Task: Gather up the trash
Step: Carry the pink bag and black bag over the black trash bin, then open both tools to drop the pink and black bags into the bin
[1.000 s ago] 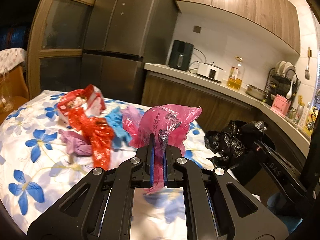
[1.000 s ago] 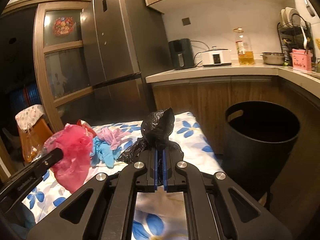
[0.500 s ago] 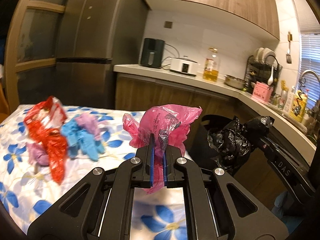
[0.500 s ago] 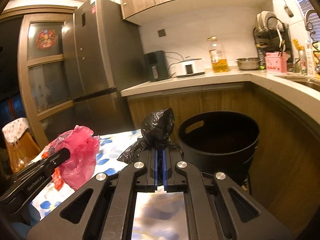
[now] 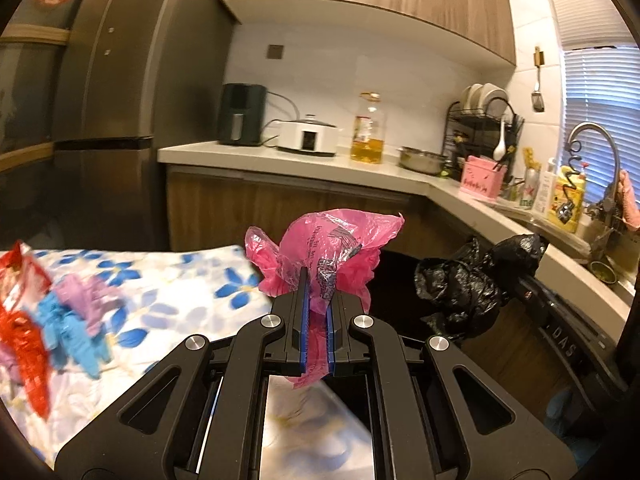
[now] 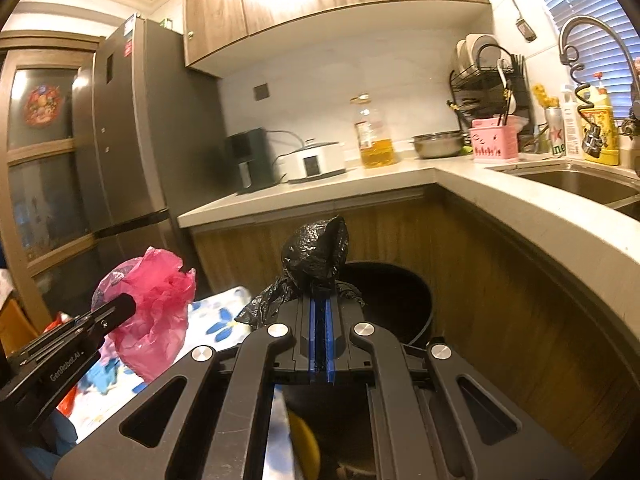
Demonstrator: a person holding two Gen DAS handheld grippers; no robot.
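Left gripper: jaws clamped on a crumpled pink bag, held up clear of the table; right gripper: jaws clamped on a crumpled black bag, likewise lifted; both have swung away from the flowered tablecloth toward the counter corner over the last second, so that the black bin, earlier off to the right, now sits directly behind the black bag and partly below the right gripper; the pink bag is near the bin's rim, at the table's right end; judged: carry almost done, release into the bin comes next; remaining on the table near its left edge: red wrapper, blue glove, purple glove, not yet collected.
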